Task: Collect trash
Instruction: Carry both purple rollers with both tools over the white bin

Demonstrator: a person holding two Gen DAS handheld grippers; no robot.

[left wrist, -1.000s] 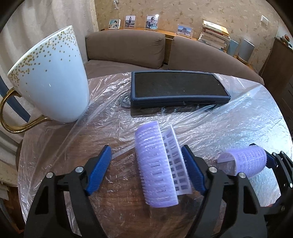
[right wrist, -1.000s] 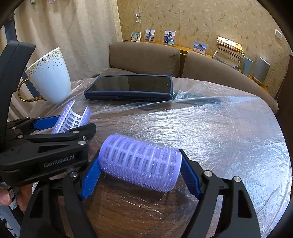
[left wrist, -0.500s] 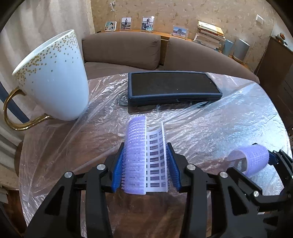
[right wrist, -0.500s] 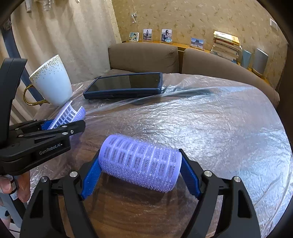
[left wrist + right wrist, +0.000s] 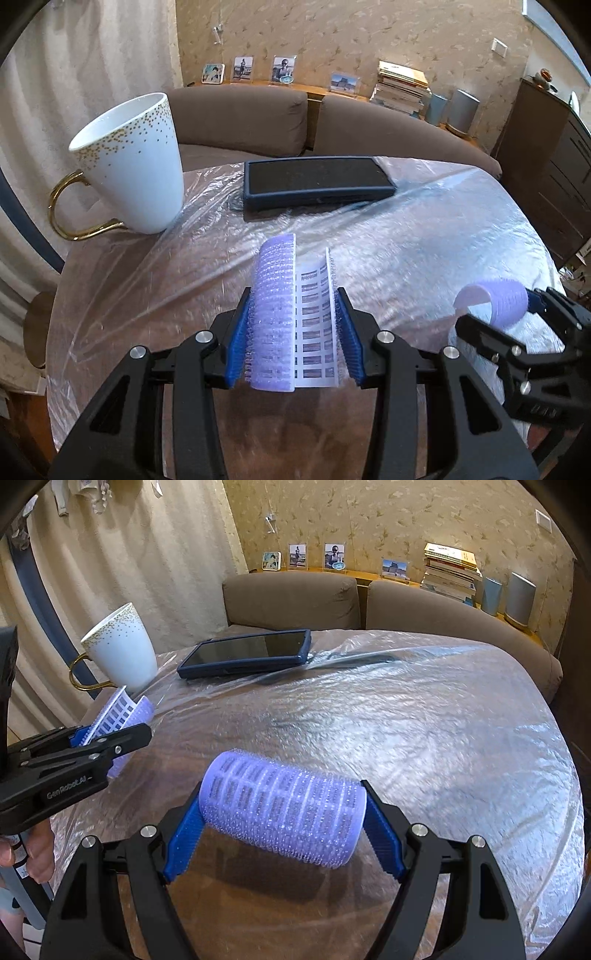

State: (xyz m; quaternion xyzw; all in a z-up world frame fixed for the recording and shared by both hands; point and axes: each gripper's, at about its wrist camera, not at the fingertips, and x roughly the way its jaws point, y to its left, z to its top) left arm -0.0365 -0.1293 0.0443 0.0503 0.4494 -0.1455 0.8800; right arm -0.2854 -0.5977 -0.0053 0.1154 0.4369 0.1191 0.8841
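My left gripper (image 5: 291, 328) is shut on a split-open purple hair roller (image 5: 284, 317), squeezed between the blue pads and lifted above the table. It also shows in the right wrist view (image 5: 122, 712). My right gripper (image 5: 282, 827) is shut on a whole purple hair roller (image 5: 284, 812), held crosswise by its two ends above the table. That roller shows at the right in the left wrist view (image 5: 495, 302), with the right gripper (image 5: 517, 325) behind it.
The round wooden table (image 5: 406, 738) is covered with clear plastic film. A white mug with gold dots and a gold handle (image 5: 133, 166) stands at the back left. A dark tablet in a blue case (image 5: 314, 181) lies at the back. A brown sofa (image 5: 332, 122) stands behind.
My left gripper closed on the split roller and lifted it. My right gripper also rose a little with its roller still held.
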